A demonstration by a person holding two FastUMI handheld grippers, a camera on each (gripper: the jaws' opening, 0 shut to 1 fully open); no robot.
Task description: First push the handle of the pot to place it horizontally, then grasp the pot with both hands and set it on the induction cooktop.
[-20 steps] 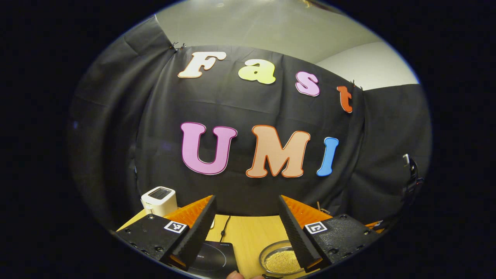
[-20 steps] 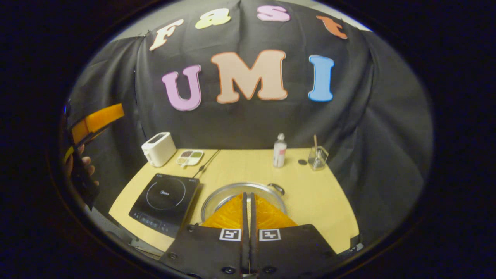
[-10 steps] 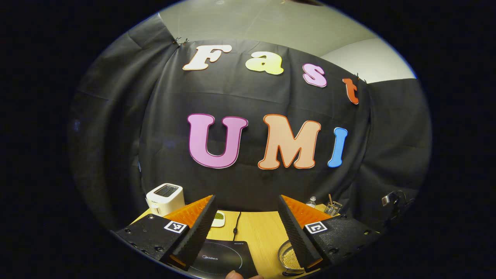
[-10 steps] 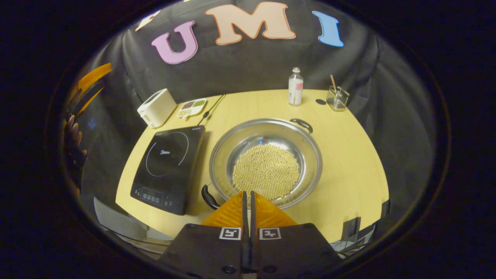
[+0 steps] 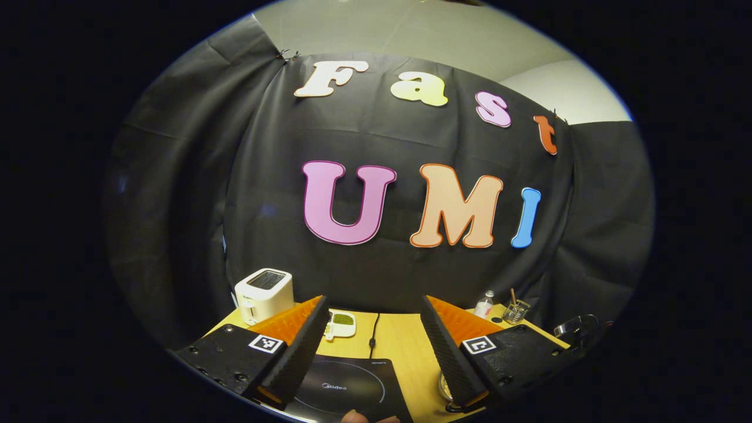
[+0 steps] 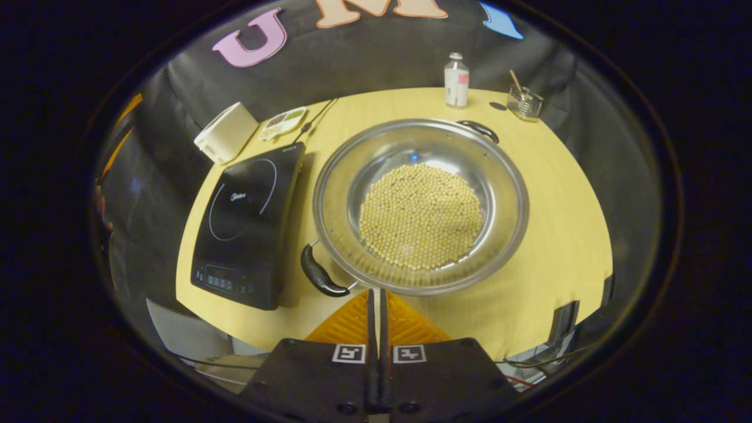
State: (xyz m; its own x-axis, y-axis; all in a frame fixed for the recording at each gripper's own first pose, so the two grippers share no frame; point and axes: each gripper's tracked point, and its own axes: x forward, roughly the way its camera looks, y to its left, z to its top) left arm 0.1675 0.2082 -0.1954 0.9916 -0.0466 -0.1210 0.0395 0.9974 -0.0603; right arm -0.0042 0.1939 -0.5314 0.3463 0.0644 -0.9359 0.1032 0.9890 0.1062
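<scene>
Round wooden table (image 6: 546, 194). Steel pot (image 6: 496, 235) of pale beans (image 6: 420, 214) at table centre, black handles at 1 and 7 o'clock (image 6: 317, 275). Induction cooktop (image 6: 247, 217) just beside the pot at 9 o'clock. White toaster (image 6: 225, 133) at the table's 11 o'clock; bottle (image 6: 456, 80) at 12. Right gripper (image 6: 376, 296), fingers closed together and empty, at the pot's 6 o'clock rim. Left gripper (image 5: 373, 346) spread wide, empty, above the cooktop (image 5: 346, 388).
</scene>
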